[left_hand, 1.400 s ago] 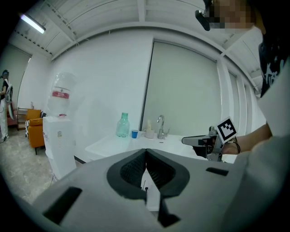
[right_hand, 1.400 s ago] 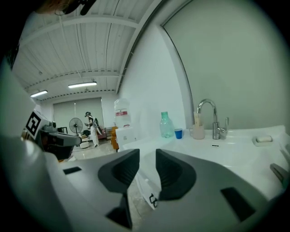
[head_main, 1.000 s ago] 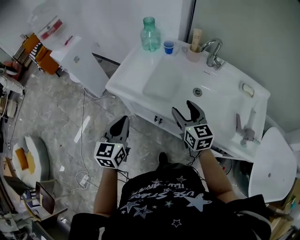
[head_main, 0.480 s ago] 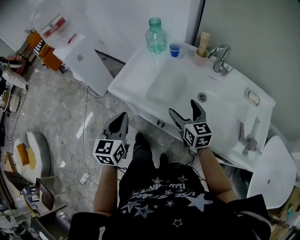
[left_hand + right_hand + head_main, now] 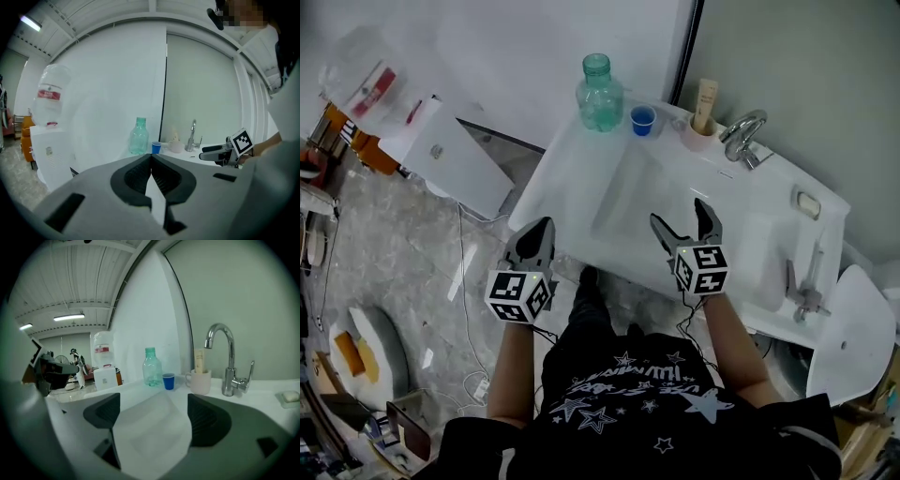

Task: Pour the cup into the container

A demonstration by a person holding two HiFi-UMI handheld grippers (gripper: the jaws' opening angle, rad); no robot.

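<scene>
A small blue cup (image 5: 643, 120) stands upright on the back ledge of the white sink (image 5: 581, 164), right of a green plastic bottle (image 5: 599, 94). My right gripper (image 5: 682, 217) hovers over the sink's front edge, open; its jaws have just been opening and nothing is between them. It looks across the basin at the cup (image 5: 168, 381) and bottle (image 5: 152, 367). My left gripper (image 5: 541, 230) is shut and empty, at the sink's front left corner. From it the cup (image 5: 156, 147) and bottle (image 5: 138, 137) show far ahead.
A pink mug (image 5: 701, 127) with a tube in it stands beside a chrome tap (image 5: 742, 139). A soap dish (image 5: 807, 202) lies at the right. A white water dispenser (image 5: 441, 155) stands left of the sink. Cables and clutter lie on the floor at the left.
Both grippers have moved forward to the sink: the right one now reaches over its front edge with its jaws wider, and the left one has come up to the front left corner.
</scene>
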